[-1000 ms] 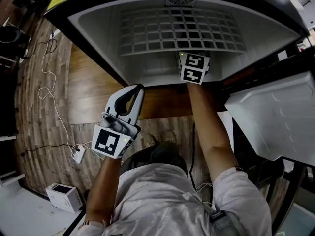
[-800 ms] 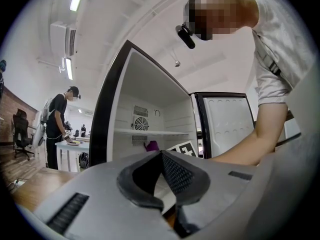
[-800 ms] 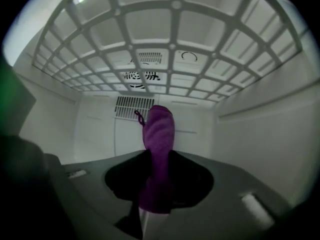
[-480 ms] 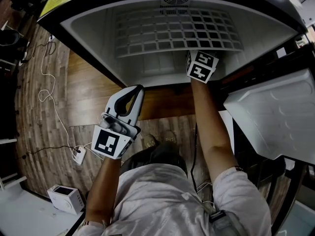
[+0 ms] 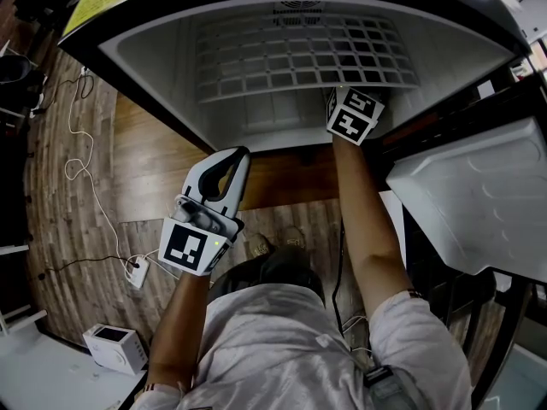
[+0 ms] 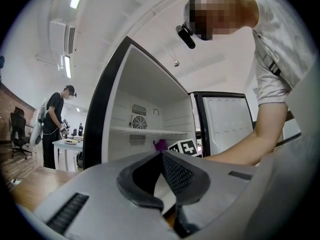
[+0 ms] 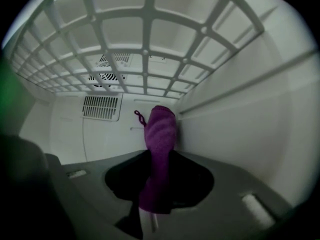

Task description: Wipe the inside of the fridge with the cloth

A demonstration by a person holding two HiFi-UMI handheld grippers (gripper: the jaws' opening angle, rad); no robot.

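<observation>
While the right gripper (image 5: 352, 114) reaches into the fridge (image 5: 145, 54) under the wire shelf (image 5: 299, 54), its jaws are clamped on the purple cloth (image 7: 159, 144), which stands up out of them toward the far right corner. The cloth tip is just beside the right inner wall (image 7: 250, 104); contact not confirmable. Judged: cloth is held bunched and forward so that it, not the jaws, meets the liner. Left gripper (image 5: 238, 156) hangs outside, near left of the opening, jaws together on nothing, probably parked clear of the wiping arm. Door (image 5: 479, 203) stands open at right.
</observation>
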